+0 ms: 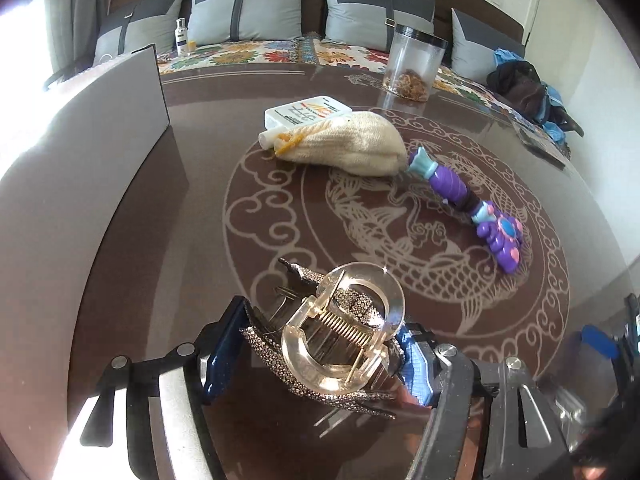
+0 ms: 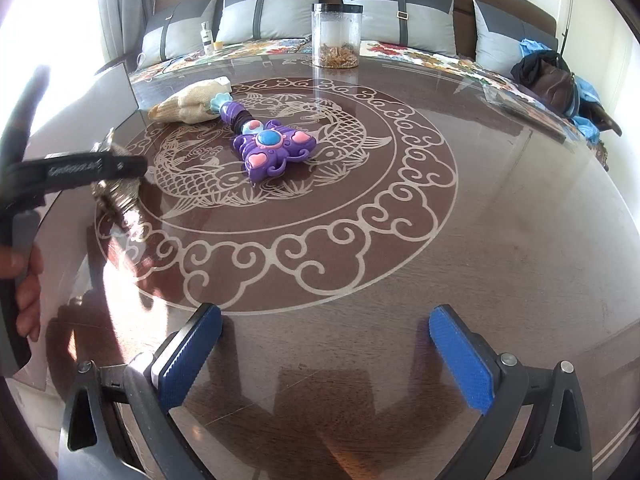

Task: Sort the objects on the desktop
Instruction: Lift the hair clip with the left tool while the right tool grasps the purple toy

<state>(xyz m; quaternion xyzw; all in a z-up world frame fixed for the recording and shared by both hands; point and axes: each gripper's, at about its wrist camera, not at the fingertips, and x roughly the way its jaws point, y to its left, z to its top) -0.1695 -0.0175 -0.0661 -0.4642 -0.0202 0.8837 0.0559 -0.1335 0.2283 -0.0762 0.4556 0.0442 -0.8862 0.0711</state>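
Left wrist view: the left gripper (image 1: pixel 320 344) is clamping the rhinestone hair clip (image 1: pixel 340 332) at six o'clock (carrying step, I judge); next, placing it. The right gripper (image 2: pixel 324 356) is idling, jaws apart.

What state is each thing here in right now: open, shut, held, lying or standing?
Left gripper: shut on the clip.
Rhinestone-covered clear plastic hair clip: held between blue pads.
Right gripper: open, empty.
Purple butterfly toy wand: lying flat.
Cream knitted glove: lying limp.
Clear black-rimmed jar: standing upright.
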